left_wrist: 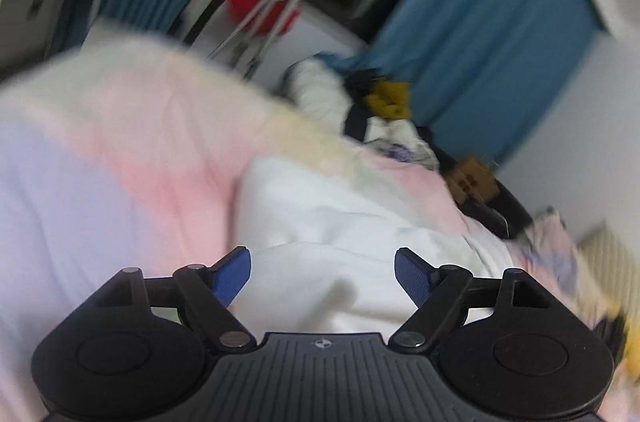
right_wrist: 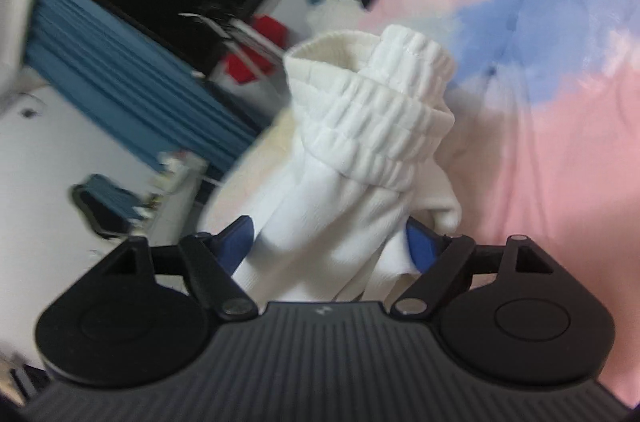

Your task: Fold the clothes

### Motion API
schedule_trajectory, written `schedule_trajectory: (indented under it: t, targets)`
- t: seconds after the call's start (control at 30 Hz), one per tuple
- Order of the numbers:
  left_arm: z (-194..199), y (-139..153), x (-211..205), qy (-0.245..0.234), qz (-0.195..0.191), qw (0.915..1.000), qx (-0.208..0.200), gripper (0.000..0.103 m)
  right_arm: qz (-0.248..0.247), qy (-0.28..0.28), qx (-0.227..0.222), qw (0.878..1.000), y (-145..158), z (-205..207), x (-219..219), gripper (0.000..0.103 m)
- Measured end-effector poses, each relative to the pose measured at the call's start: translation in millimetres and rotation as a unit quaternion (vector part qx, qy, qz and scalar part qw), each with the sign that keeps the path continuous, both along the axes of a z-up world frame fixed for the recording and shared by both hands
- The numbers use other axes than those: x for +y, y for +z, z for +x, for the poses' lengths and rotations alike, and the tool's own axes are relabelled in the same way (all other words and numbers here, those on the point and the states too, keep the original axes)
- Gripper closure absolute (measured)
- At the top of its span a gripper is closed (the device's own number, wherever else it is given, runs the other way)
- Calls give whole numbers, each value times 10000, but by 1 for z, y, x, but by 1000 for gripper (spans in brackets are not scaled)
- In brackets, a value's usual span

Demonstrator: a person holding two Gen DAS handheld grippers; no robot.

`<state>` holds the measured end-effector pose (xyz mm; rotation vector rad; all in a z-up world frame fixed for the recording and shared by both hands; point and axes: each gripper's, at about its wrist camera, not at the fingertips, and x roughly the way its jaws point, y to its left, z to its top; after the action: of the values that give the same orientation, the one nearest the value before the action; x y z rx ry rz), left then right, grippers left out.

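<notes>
Right gripper (right_wrist: 330,242) clamps the bunched white garment (right_wrist: 360,126), ribbed cuff uppermost, blocking its view. Left gripper (left_wrist: 322,272) jaws apart, empty, over the same garment on pastel bedsheet (left_wrist: 120,162). Clothes pile (left_wrist: 380,102) and blue curtain (left_wrist: 480,34) beyond.

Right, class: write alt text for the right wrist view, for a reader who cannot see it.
The right gripper holds a bunched white garment between its blue fingers, ribbed elastic band uppermost. Behind lies a pink and blue bedsheet, with blue curtains to the left, all blurred.
</notes>
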<state>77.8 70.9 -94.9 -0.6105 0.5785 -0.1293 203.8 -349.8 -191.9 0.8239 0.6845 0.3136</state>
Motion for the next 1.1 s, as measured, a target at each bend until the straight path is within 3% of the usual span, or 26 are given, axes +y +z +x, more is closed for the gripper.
schedule_trajectory:
  t: [0.1,0.27,0.4,0.47,0.57,0.7,0.9,1.1]
  targets:
    - [19,-20,8,30,-368,9985,416,22,67,-118,358,9993,-16,13,2,20]
    - [32,-39,20,53,-970,9933,623,18,350,-141,157,9992,-15,20,10,18]
    - [31,-41,19,13,-947,9935,635,17,683,-171,-231,9973,-11,11,8,19]
    - [30,-42,19,-12,-921,9937,641,21,491,-227,-64,9985,-15,15,10,21]
    - [29,-43,18,-50,-882,9940,649,32,106,-345,258,9990,-21,22,16,41]
    - [28,-44,17,-100,-830,9943,660,50,-100,-513,-38,9986,-4,9,20,62]
    - [11,-17,17,-126,-1448,9886,401,57,129,-583,-696,9958,32,-11,11,72]
    - [8,46,-19,-353,-1468,9885,-41,57,463,-698,-1467,9856,81,-34,-17,72]
